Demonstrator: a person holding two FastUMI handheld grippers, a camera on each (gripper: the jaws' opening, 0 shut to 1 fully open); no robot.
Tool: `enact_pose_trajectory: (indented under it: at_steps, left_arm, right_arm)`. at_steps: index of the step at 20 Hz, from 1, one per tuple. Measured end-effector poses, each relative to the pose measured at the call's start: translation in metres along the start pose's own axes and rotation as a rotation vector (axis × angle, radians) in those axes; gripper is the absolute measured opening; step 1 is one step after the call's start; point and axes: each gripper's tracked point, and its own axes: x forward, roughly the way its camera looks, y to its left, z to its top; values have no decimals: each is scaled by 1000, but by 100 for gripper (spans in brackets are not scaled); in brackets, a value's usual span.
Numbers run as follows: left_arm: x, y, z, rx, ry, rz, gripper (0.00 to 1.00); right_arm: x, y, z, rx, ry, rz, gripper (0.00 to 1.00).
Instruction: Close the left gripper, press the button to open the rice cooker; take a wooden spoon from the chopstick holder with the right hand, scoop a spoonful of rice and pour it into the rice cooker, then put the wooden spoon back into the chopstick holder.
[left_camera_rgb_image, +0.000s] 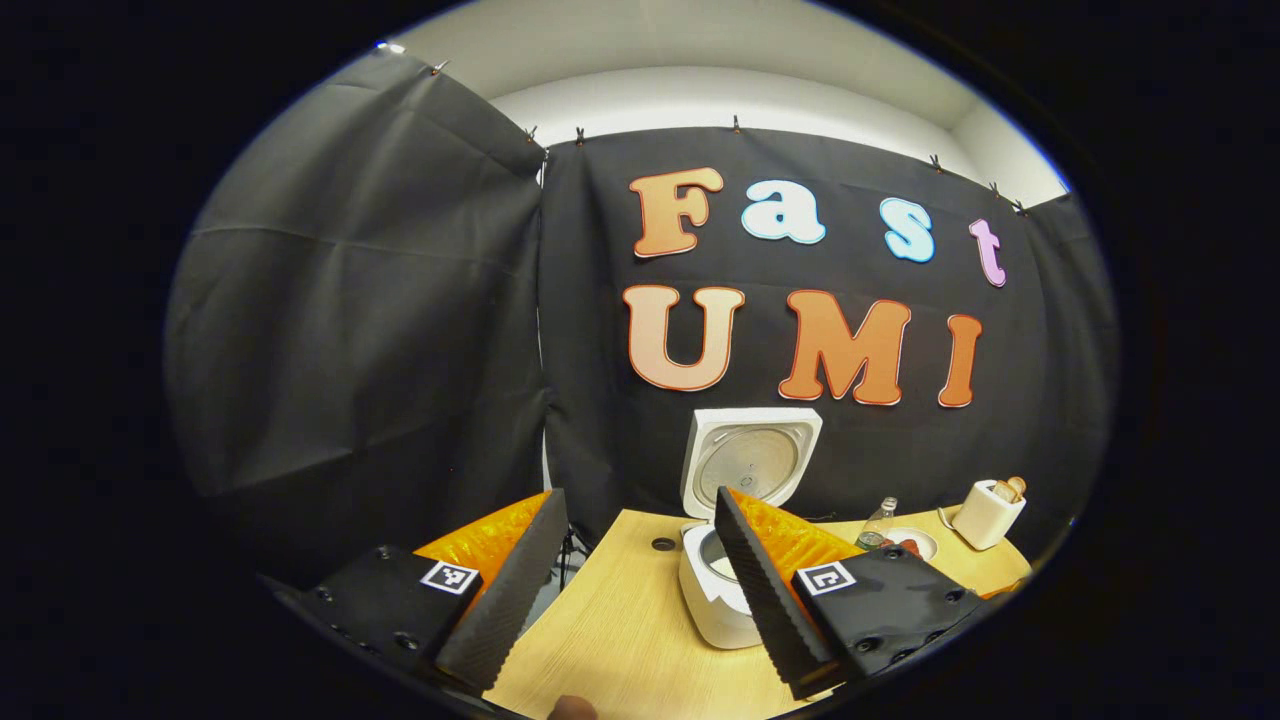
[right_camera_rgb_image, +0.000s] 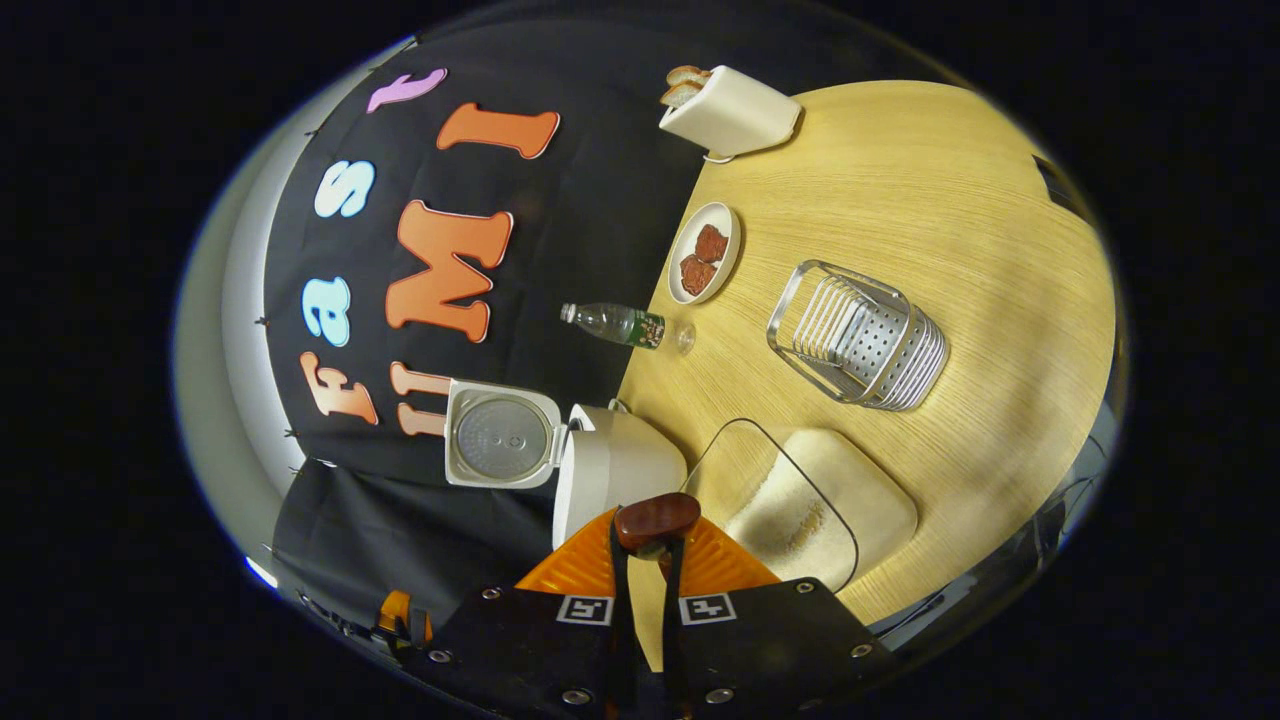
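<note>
The wooden spoon (right_camera_rgb_image: 656, 521) is pinched between the right gripper (right_camera_rgb_image: 645, 560)'s two fingers, its dark rounded bowl poking out just past the tips and hanging close to the rice cooker (right_camera_rgb_image: 612, 468). The cooker stands at the back edge of the table (right_camera_rgb_image: 960, 240) with its lid (right_camera_rgb_image: 498, 436) swung up, the metal inner plate facing out. Just beside the cooker sits a shallow container of rice (right_camera_rgb_image: 820, 510) with a thin wire handle arching over it. Farther along the tabletop the metal chopstick holder (right_camera_rgb_image: 860, 338) stands on its own, well apart from the cooker. Behind it are a small plate with reddish food (right_camera_rgb_image: 703, 255), a plastic bottle (right_camera_rgb_image: 625, 325) and a toaster (right_camera_rgb_image: 728, 112) with bread in its slots.

In the left gripper view, the left gripper (left_camera_rgb_image: 640, 580) hangs over the near edge of the table with its fingers spread wide and nothing between them; the open cooker (left_camera_rgb_image: 715, 590) shows past the right-hand finger
</note>
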Motion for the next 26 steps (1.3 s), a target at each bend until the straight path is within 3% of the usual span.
enact_pose_trajectory:
  at_steps: [14,26]
  left_arm:
    - [2,-2,-4,-10,-2,-25,100]
    - [1,-21,-9,5,16,-77,100]
  right_arm:
    - [16,98,24,40,25,90,10]
    - [115,186,42,10,9,132,10]
